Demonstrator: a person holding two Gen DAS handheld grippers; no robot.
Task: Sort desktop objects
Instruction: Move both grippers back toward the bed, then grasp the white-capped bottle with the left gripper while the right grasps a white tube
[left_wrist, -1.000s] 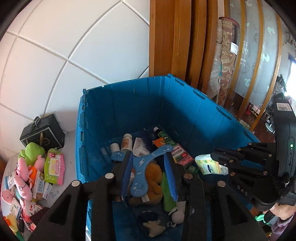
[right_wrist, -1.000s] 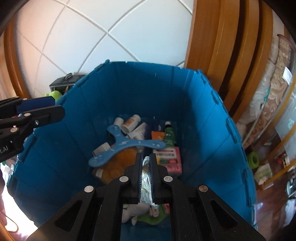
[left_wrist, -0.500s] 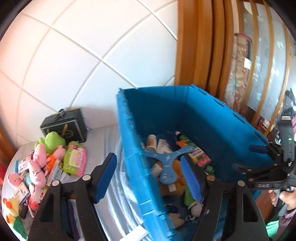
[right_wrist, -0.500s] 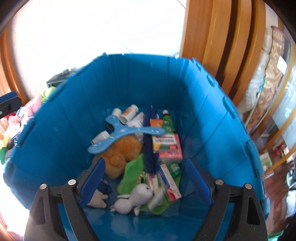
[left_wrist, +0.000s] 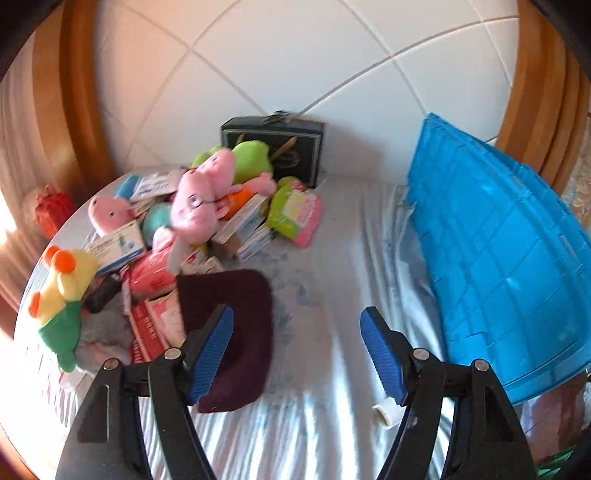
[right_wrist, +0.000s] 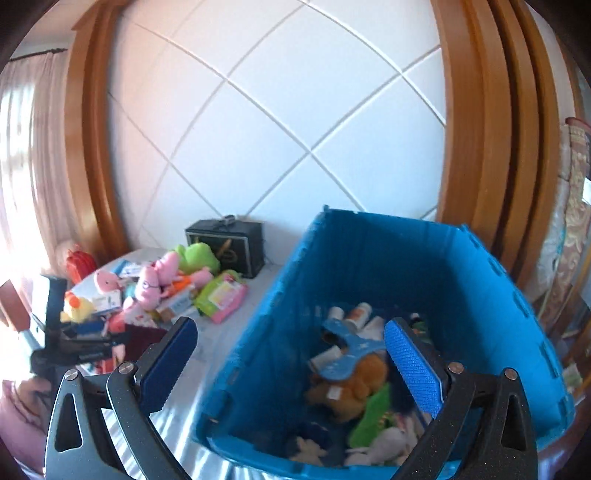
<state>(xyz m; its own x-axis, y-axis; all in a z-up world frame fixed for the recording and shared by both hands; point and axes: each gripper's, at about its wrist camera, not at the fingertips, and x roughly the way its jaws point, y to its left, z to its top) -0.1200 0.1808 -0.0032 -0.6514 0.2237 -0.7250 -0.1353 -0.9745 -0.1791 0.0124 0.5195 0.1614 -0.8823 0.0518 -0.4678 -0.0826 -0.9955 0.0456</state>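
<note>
Blue bin (right_wrist: 480, 280) beside toy pile (left_wrist: 199, 206), both grippers empty, spread.

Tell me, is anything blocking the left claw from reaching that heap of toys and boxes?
Partly. The left gripper is open and empty, and a dark maroon cloth lies just before its left finger, at the near edge of the pile. Beyond that, only bare tablecloth.
</note>
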